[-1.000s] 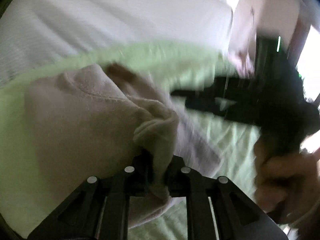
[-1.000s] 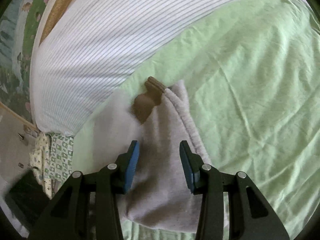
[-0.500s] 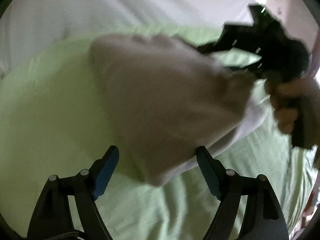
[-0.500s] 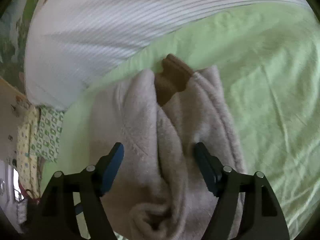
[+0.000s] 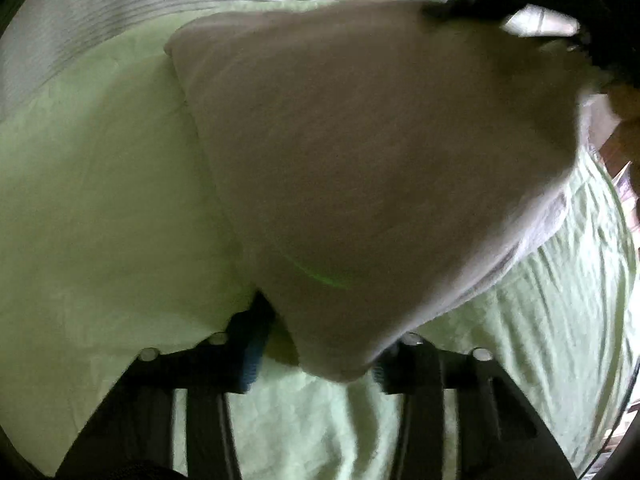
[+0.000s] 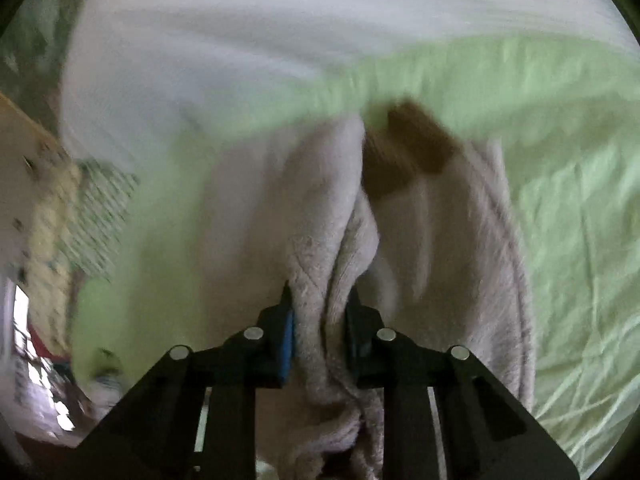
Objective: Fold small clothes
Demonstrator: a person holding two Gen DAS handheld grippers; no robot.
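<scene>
A small beige fleece garment (image 5: pixel 380 168) with a brown patch (image 6: pixel 408 152) lies over the light green bed sheet (image 5: pixel 100 200). In the left wrist view it hangs stretched in the air, its lower corner dangling between the open fingers of my left gripper (image 5: pixel 316 340); the jaws do not clamp it. In the right wrist view my right gripper (image 6: pixel 320 320) is shut on a bunched fold of the garment (image 6: pixel 328 272). The right gripper and hand show dark at the top right of the left wrist view (image 5: pixel 592 20).
A white striped pillow or cover (image 6: pixel 280 32) lies across the far side of the sheet. Patterned cloths (image 6: pixel 80 216) hang at the bed's left edge. Green sheet (image 6: pixel 580 200) spreads to the right.
My left gripper let go of the garment and opened. My right gripper closed on a fold of it and lifted it; the garment now hangs stretched above the sheet.
</scene>
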